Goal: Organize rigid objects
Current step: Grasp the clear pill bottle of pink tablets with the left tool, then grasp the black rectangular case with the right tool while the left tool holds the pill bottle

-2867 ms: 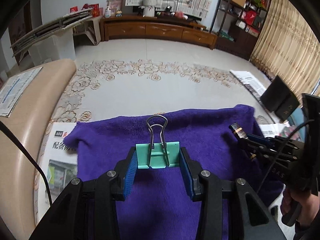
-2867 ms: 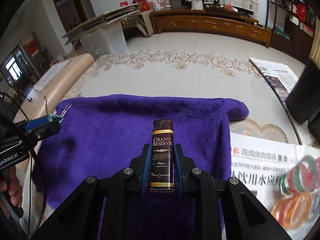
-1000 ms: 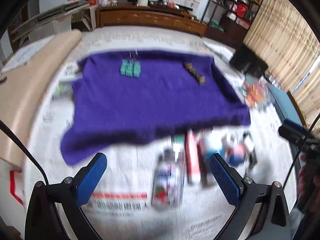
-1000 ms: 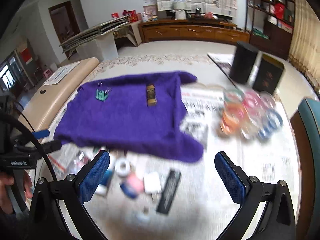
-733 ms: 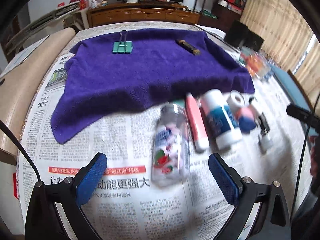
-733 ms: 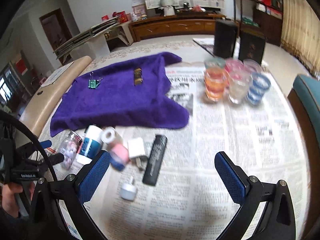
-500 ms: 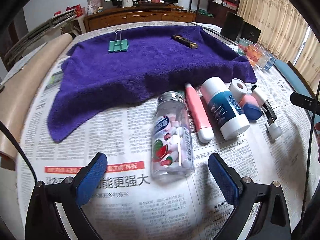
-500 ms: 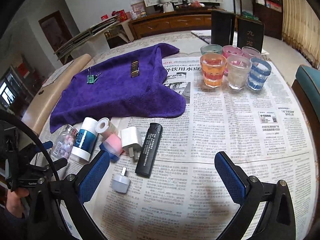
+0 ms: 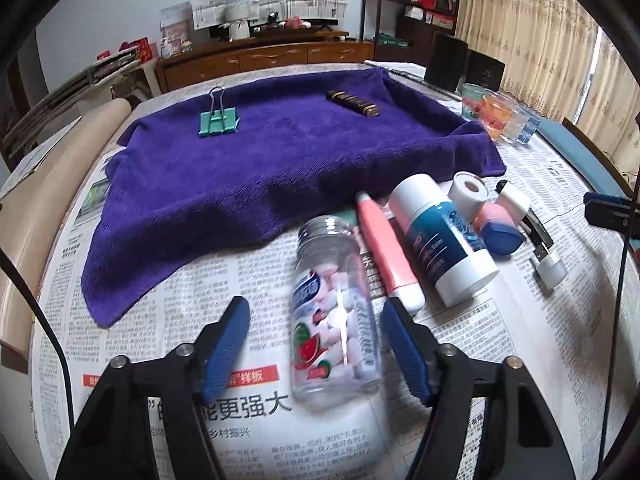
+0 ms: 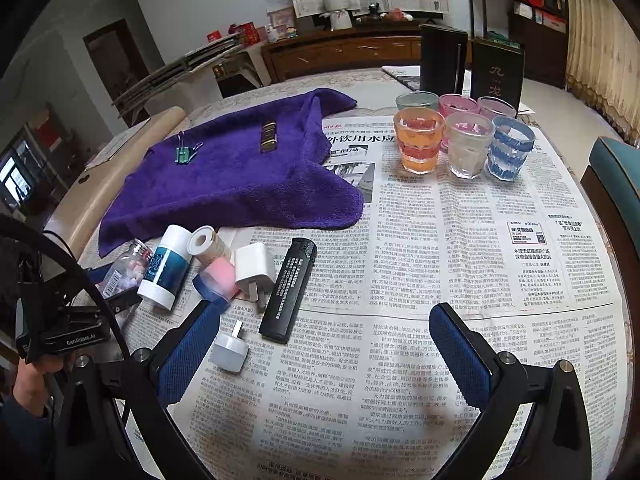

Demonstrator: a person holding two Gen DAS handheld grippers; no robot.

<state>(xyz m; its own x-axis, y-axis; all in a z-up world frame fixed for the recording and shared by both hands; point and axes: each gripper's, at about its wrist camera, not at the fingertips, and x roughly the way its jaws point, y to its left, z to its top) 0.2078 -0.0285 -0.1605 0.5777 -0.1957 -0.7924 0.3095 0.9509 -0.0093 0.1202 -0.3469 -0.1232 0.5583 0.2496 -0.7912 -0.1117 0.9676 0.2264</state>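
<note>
Left wrist view: my left gripper (image 9: pixel 314 344) is closing its jaws around the clear candy jar (image 9: pixel 334 316), which lies on its side on the newspaper-covered worktop (image 9: pixel 160 300) near the front edge. The jar sits between the blue pads, which I judge are not pressing on it yet. Just beside it lie the pink tube (image 9: pixel 386 250) and the white-and-teal bottle (image 9: pixel 438 236). The green binder clip (image 9: pixel 218 120) and the brown lighter (image 9: pixel 354 103) rest on the purple towel (image 9: pixel 260 168) toward the far edge.

Right wrist view: my right gripper (image 10: pixel 324 352) has its jaws wide apart and empty, above bare newspaper beside the small white cap (image 10: pixel 229 350) and the black lighter (image 10: pixel 289 289).

My worry is the jar: it is round and smooth, so an off-centre squeeze could roll it out or nudge the pink tube.
</note>
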